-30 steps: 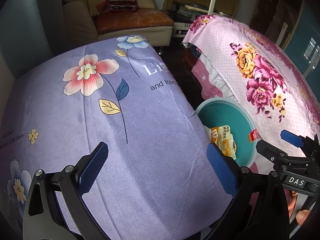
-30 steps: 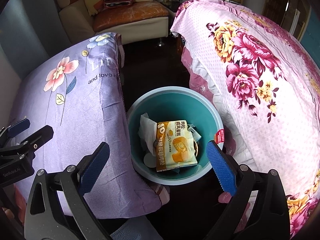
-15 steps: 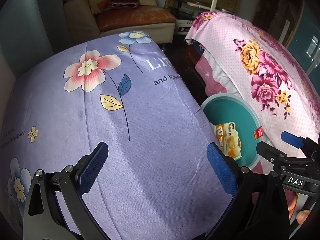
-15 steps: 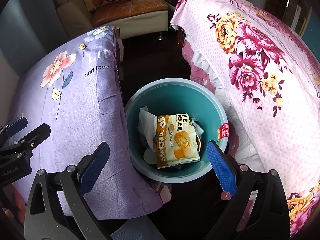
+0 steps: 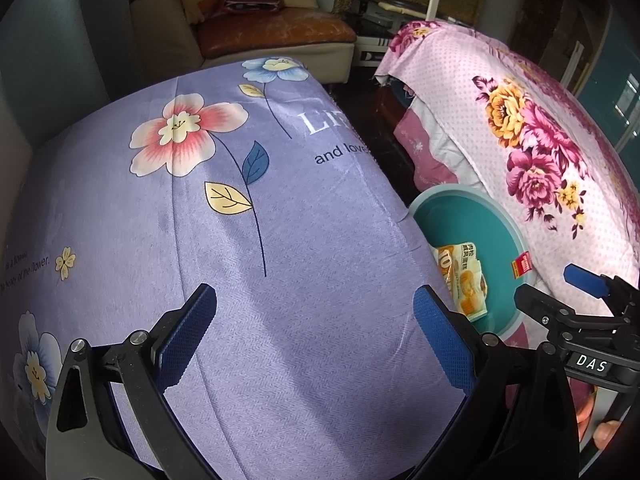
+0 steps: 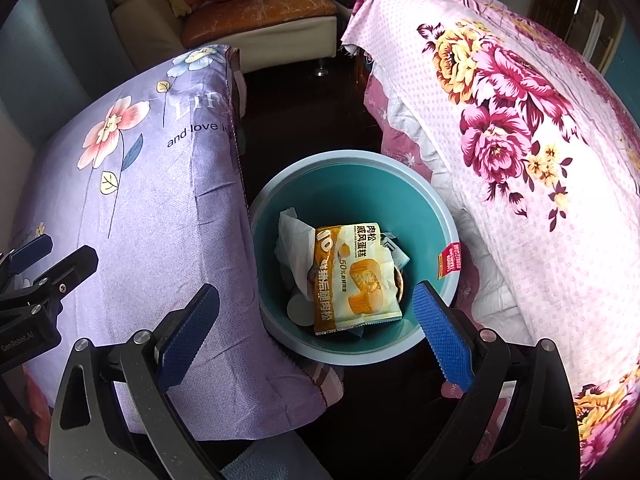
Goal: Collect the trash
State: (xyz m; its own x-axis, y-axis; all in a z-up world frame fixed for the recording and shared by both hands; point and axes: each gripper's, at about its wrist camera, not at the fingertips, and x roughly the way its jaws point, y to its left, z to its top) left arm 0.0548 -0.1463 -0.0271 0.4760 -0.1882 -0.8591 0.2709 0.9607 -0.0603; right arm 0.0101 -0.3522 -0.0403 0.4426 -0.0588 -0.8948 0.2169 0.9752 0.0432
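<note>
Your left gripper is spread wide and holds nothing, low in the frame over the purple flowered cover. Your right gripper is equally wide and empty, just above the near rim of the teal bin. The yellow cake wrapper lies inside the bin on white paper, mid-frame; the pink floral cover fills the right, and a sofa sits at the top.

The left wrist view looks forward and down, close over the purple floral cover. The right wrist view looks steeply down into the teal bin, lower centre. Both share the bin, that cover and the pink bedspread.
</note>
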